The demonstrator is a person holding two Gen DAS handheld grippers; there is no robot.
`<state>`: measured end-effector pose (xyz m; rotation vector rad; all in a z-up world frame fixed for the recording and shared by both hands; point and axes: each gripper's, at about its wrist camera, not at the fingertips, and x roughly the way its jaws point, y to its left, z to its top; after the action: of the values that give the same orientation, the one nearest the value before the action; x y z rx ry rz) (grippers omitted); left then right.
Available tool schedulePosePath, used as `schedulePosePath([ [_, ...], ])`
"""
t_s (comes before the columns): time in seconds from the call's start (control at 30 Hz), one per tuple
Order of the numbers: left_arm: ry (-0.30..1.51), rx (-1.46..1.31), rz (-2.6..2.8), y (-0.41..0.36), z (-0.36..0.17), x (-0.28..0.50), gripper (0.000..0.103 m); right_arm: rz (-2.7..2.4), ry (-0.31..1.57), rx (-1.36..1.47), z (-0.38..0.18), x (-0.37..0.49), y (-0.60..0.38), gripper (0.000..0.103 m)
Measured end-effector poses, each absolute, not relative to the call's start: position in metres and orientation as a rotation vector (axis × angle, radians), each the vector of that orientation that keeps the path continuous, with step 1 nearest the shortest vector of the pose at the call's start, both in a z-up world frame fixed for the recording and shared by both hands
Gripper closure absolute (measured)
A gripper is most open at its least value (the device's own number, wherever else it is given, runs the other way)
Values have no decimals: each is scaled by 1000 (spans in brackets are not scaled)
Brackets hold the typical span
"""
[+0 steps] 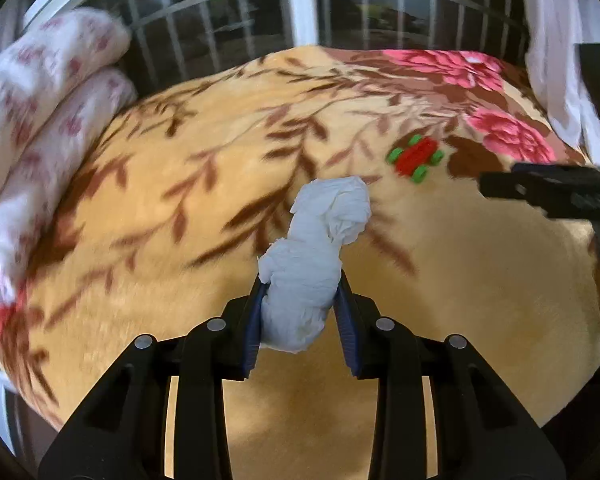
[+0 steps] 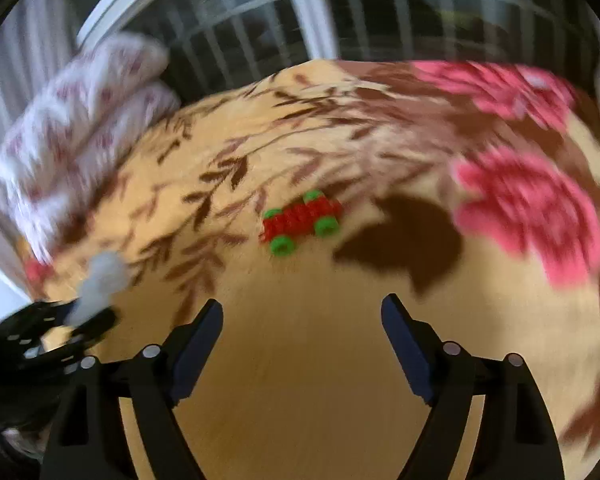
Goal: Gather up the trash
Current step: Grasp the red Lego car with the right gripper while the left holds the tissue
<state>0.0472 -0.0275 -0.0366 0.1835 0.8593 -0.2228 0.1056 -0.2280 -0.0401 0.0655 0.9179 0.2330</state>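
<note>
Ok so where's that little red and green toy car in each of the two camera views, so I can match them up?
Left wrist view: the toy car lies right of centre on the blanket, beyond the tissue wad clamped in the left gripper.
Right wrist view: the toy car lies near centre, ahead of the open right gripper.
Shared landmark: the white floral pillows at the left.

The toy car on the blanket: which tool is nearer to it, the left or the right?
Right. The open right tool points at the toy car with only bare blanket between. The left tool, shut on a tissue wad, is off to the car's left.
</note>
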Motion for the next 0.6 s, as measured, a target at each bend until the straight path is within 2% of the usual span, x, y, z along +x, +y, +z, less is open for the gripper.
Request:
schedulePosePath([
  [0.2,879,117,-200,-12,-51,47,71,282,924,-54,-45,147,-229,11],
  [0.47,866,110,-183,-18,-55,58,71,370,939,-192,-64,178,-197,9],
  [0.57,874,101,-173,-21,-56,64,71,315,982,-231,-83,191,-189,11],
  [0.6,872,101,-169,-22,-57,65,71,305,965,-220,-84,190,-189,17],
])
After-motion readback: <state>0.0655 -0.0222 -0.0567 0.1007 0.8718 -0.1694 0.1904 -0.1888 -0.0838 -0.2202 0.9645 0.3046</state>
